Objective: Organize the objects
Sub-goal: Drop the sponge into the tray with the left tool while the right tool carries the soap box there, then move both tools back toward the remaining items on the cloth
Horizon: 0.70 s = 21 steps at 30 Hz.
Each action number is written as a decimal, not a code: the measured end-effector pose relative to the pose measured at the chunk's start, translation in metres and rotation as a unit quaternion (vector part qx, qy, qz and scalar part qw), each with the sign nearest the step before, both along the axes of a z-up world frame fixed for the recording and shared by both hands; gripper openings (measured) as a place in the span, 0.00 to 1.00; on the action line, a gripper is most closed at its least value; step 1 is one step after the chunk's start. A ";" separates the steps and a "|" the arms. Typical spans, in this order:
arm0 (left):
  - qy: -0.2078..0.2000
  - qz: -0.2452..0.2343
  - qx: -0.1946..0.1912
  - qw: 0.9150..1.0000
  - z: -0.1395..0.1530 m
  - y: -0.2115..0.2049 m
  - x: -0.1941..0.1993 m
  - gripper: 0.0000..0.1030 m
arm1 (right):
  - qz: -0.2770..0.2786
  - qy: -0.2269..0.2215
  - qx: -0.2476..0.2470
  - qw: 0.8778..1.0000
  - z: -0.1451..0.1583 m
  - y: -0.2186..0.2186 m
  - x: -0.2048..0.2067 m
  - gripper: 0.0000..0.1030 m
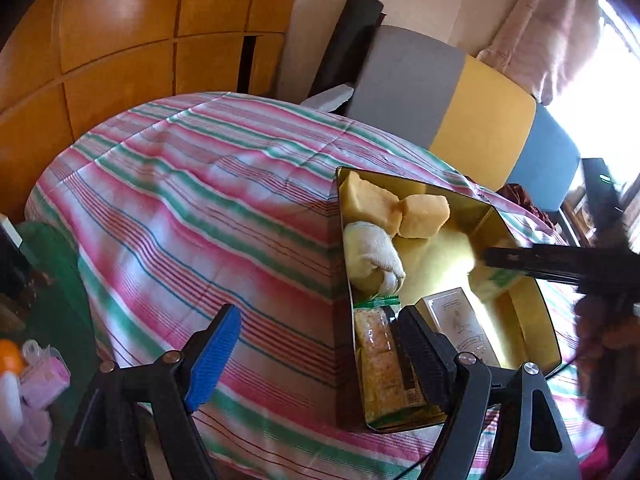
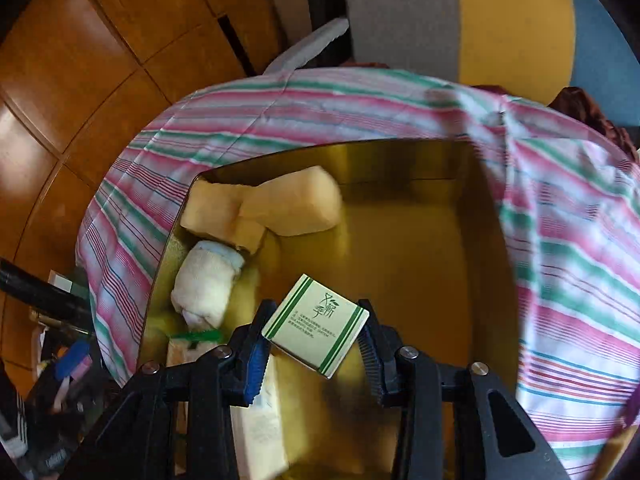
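A gold tin box (image 1: 532, 300) (image 2: 484, 216) lies open on the striped cloth. Inside are two yellow sponges (image 1: 424, 216) (image 2: 296, 204), a rolled white towel (image 1: 372, 256) (image 2: 204, 284), a cracker packet (image 1: 380, 364) and a pale carton (image 1: 464, 324) (image 2: 260, 420). My right gripper (image 2: 316, 344) is shut on a small green-striped white box (image 2: 316, 326), held tilted over the tin's near part. In the left wrist view the right gripper (image 1: 500, 264) reaches in from the right, blurred. My left gripper (image 1: 320, 356) hangs open and empty over the cloth at the tin's left wall.
The pink, green and white striped cloth (image 1: 192, 200) covers the surface. Wooden cabinet doors (image 1: 120, 40) stand behind it. A grey, yellow and blue cushion (image 1: 460, 108) leans at the back. Small pink and orange items (image 1: 36, 372) sit low at the left.
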<state>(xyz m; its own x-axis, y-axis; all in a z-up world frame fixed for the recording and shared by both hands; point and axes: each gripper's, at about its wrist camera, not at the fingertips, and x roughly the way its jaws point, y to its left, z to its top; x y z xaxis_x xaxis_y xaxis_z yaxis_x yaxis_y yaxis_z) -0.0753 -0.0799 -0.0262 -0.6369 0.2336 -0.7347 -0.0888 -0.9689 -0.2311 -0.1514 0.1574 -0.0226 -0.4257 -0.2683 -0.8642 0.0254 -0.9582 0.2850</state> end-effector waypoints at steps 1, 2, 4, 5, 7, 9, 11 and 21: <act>-0.001 0.002 0.002 1.000 -0.001 -0.001 -0.001 0.79 | 0.004 -0.007 -0.020 1.000 -0.005 -0.006 -0.005 0.41; -0.002 0.002 0.004 1.000 -0.001 -0.003 -0.001 0.79 | 0.005 -0.012 -0.042 0.999 -0.009 -0.009 -0.010 0.42; -0.002 0.005 0.009 1.000 -0.001 -0.005 -0.001 0.80 | -0.001 -0.018 -0.077 0.997 -0.011 -0.012 -0.013 0.47; -0.002 0.007 0.011 1.000 -0.001 -0.006 -0.001 0.80 | -0.004 -0.014 -0.088 0.996 -0.010 -0.012 -0.012 0.48; 0.000 0.009 0.012 1.000 0.000 -0.007 -0.001 0.81 | -0.013 -0.003 -0.102 0.995 -0.007 -0.011 -0.009 0.57; 0.003 0.009 0.012 1.000 0.001 -0.006 0.000 0.81 | -0.020 0.007 -0.115 0.993 -0.002 -0.004 -0.002 0.57; 0.007 0.007 0.012 1.000 0.003 -0.004 0.002 0.81 | -0.027 0.020 -0.114 0.993 0.006 0.005 0.007 0.57; 0.042 -0.018 -0.002 0.999 0.026 0.016 0.016 0.81 | -0.031 0.065 -0.008 0.997 0.027 0.050 0.085 0.62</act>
<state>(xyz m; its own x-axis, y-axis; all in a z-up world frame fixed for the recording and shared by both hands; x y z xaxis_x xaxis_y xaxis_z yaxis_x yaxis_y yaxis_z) -0.0598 -0.0641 -0.0002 -0.6877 0.2552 -0.6797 -0.1436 -0.9655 -0.2173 -0.0663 0.2078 0.0044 -0.5507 -0.2511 -0.7960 0.0032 -0.9543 0.2988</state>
